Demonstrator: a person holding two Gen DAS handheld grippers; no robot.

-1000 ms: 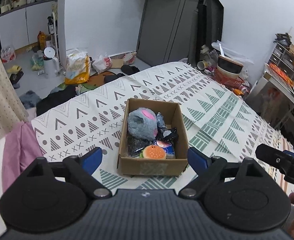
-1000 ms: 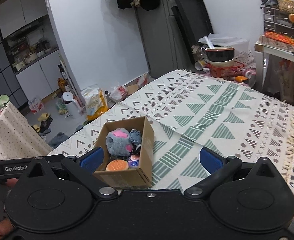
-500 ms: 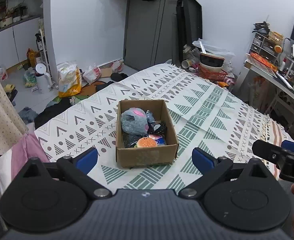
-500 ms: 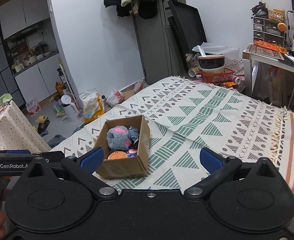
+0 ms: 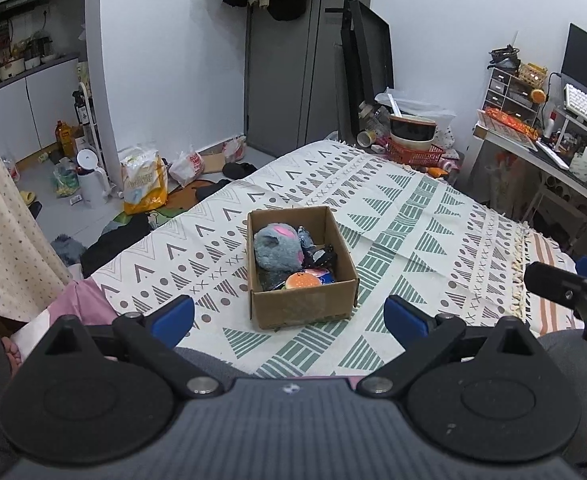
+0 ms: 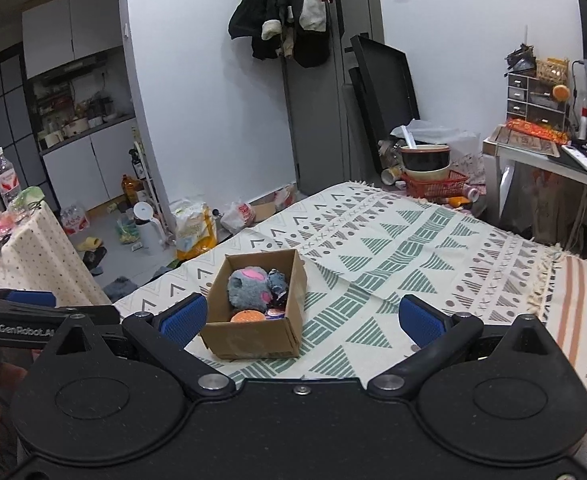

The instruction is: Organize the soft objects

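Left wrist: cardboard box (image 5: 303, 304) sits beyond the spread jaws.

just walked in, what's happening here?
A person holds a gripper in each hand above a bed with a patterned blanket. Both the left gripper and the right gripper have their jaws open and hold nothing. A cardboard box sits on the blanket, already holding a grey plush toy, a burger-shaped squishy and a few smaller items. No soft objects lie loose on the blanket.

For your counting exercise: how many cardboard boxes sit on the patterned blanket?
1. The cardboard box sits near the middle of the patterned blanket, open-topped, holding a grey plush toy and a burger-shaped squishy. None appears hidden.
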